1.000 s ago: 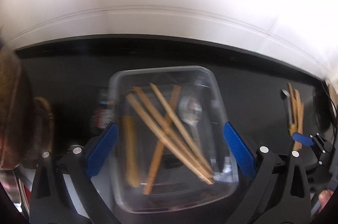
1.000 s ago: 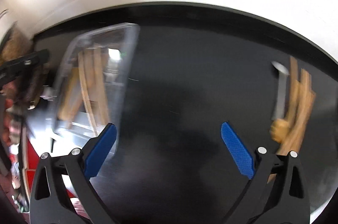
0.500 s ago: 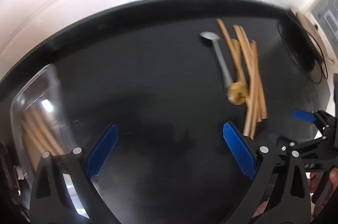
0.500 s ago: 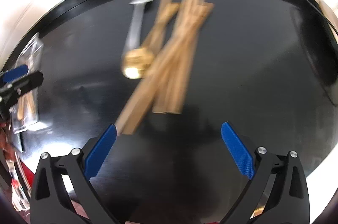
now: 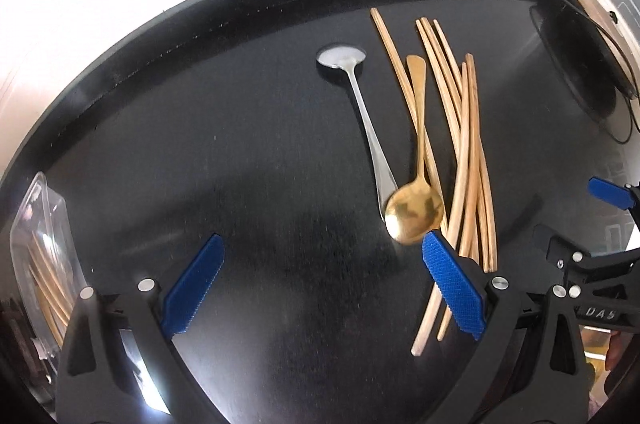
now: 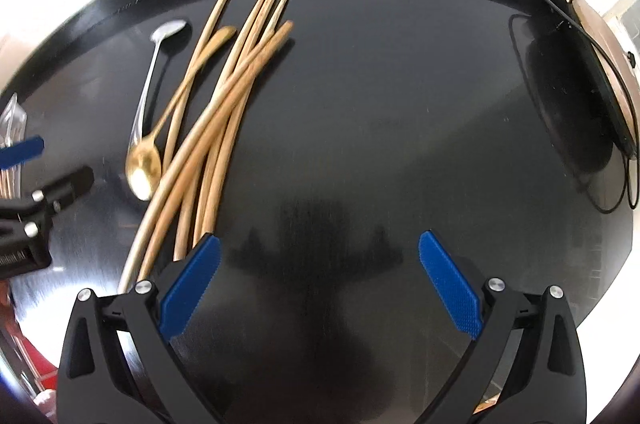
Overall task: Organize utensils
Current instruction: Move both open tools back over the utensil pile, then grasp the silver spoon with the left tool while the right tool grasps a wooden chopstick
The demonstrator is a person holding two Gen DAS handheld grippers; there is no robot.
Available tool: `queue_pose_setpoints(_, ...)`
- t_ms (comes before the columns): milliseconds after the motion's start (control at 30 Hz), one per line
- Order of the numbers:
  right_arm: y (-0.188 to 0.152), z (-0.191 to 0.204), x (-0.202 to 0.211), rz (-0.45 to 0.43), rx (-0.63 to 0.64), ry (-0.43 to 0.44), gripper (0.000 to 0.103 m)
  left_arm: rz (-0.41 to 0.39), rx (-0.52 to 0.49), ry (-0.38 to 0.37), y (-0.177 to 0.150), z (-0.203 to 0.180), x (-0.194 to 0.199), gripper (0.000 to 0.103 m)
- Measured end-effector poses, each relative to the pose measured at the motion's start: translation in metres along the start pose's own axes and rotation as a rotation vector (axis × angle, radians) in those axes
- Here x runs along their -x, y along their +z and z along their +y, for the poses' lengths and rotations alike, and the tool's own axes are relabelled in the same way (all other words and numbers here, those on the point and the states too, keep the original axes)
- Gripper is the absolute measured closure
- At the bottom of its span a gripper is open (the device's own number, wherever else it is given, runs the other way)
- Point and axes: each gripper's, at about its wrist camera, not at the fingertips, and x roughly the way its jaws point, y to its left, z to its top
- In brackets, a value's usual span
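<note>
Black table [image 5: 240, 152], tan wooden chopsticks [image 5: 466, 160], gold spoon [image 5: 414, 210], silver spoon [image 5: 362, 104], blue-padded black claws [image 6: 320, 288].

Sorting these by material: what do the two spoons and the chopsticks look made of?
Silver spoon: polished steel, judging by its grey mirror shine. Gold spoon: probably gold-coloured metal, since its bowl reflects light. Chopsticks: matte tan sticks, likely bamboo or wood; grain is not discernible.

both wrist views overhead, sharing chopsticks [image 5: 468, 160]

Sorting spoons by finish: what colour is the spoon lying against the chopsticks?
Gold; the spoon shows best in the left wrist view.
</note>
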Motion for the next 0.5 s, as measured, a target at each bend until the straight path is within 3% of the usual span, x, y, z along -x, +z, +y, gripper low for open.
queue_pose_setpoints(267, 0.039, 0.009, -0.02, 0.004, -0.018, 0.006, 0.007, 0.039, -0.031, 0.051, 0.038, 0.003, -0.029, 0.006)
queue_pose_setpoints(500, 0.046, 0.03, -0.036, 0.032, 0.013, -0.019, 0.007, 0.079, -0.023, 0.059, 0.058, 0.008, -0.056, 0.006)
